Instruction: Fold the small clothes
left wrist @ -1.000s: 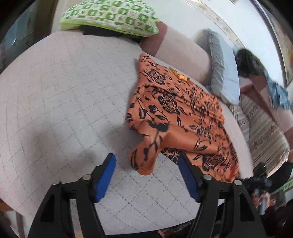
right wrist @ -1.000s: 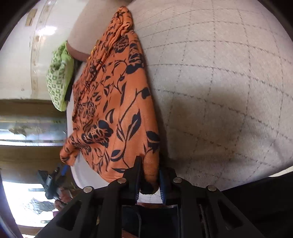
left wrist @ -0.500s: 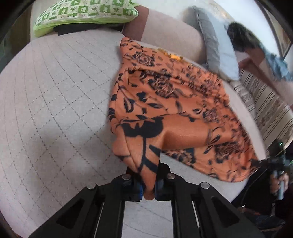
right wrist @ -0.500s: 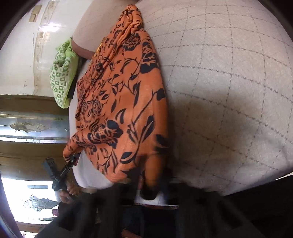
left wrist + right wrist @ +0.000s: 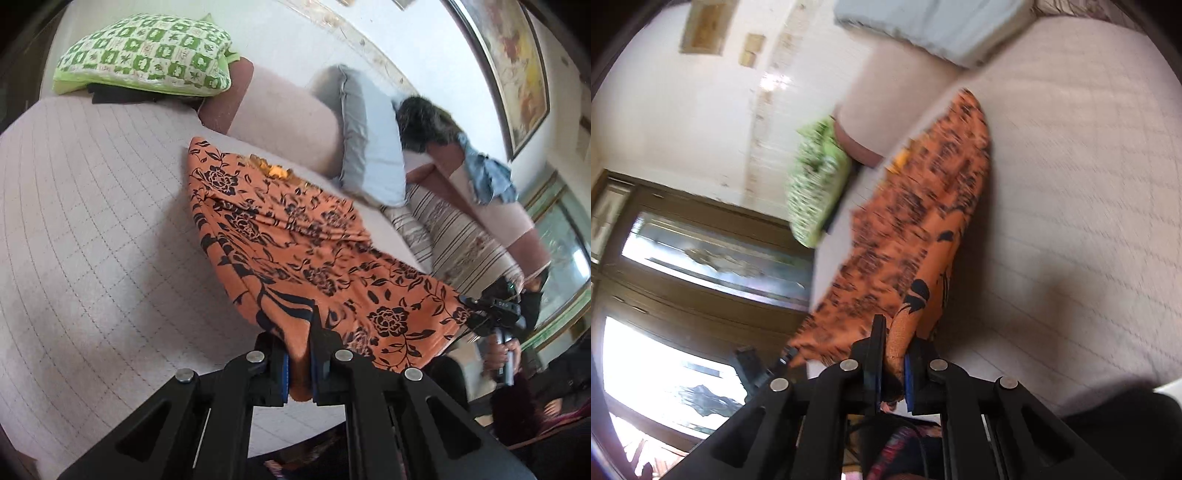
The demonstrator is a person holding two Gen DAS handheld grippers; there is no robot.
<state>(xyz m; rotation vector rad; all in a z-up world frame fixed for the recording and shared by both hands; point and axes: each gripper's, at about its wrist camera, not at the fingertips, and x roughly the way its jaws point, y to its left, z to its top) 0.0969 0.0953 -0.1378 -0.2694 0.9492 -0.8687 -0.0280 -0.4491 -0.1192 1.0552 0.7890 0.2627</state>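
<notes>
While both grippers are pinching cloth, here's how it looks from nearest to farthest:

Left gripper (image 5: 299, 363): fingers pulled together on a corner of the orange garment (image 5: 295, 251); a fold of it sits squeezed between the blue pads (image 5: 283, 376) and a little tab of fabric pokes out below them.

Right gripper (image 5: 894, 363): same deal, fingers clamped on another edge of the orange garment (image 5: 923, 221), with a bunched bit wedged between the two pads. This view is pretty motion-blurred, so the print is smeared.

Garment near end: lifted off the surface at both pinched corners, stretched between the two grippers. In the left view you can see the right gripper (image 5: 476, 306) way off at the far corner, holding the hem taut.

Garment far end: orange with black flowers and vines, draping down and resting on the quilted beige cover (image 5: 92, 221). Its far edge lies just beside the pinkish bolster (image 5: 284, 122), with a small yellow-orange trim bit (image 5: 275, 170) showing there.

Behind that: a grey pillow (image 5: 365, 147) leaning next to the bolster, and a striped cushion (image 5: 454, 236) to its right.

Farthest: a green-and-white checked pillow (image 5: 147, 51) on the far corner of the cover, well apart from the garment, and a framed picture (image 5: 517, 62) on the wall.
</notes>
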